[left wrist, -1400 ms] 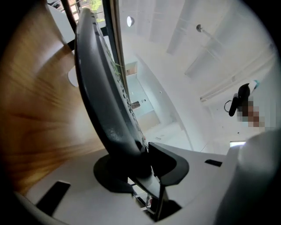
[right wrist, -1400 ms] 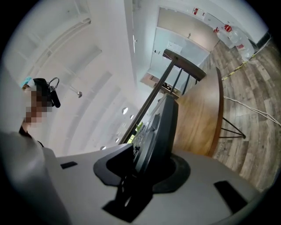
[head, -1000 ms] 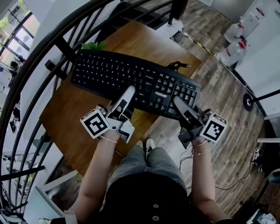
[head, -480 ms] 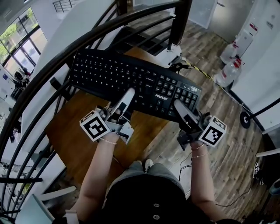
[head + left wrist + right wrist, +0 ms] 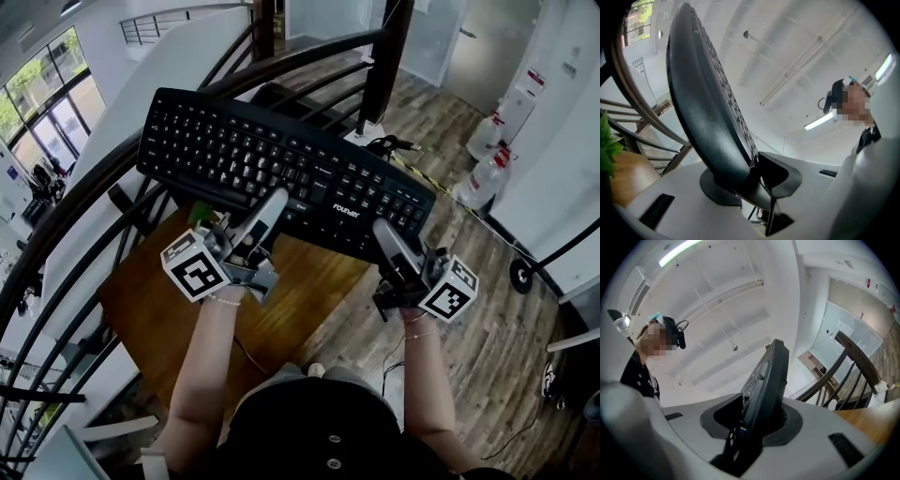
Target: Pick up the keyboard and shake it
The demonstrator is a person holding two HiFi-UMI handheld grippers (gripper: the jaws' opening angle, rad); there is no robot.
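Keyboard (image 5: 281,169) aloft, clamped twice along its near edge.
My left gripper (image 5: 270,208) and right gripper (image 5: 386,234) each pinch that edge, jaws pressed on the black casing; wooden table (image 5: 300,291) below, dark railing (image 5: 319,58) beyond.

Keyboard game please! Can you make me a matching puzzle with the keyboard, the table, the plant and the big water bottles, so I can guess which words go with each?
Things:
1. keyboard
2. table
3. plant
4. water bottles

Words:
A. green leaves
B. black, clamped in the left gripper and the right gripper
C. brown wood, below the keyboard
D. standing on the floor at the right

Pairs: 1-B, 2-C, 3-A, 4-D
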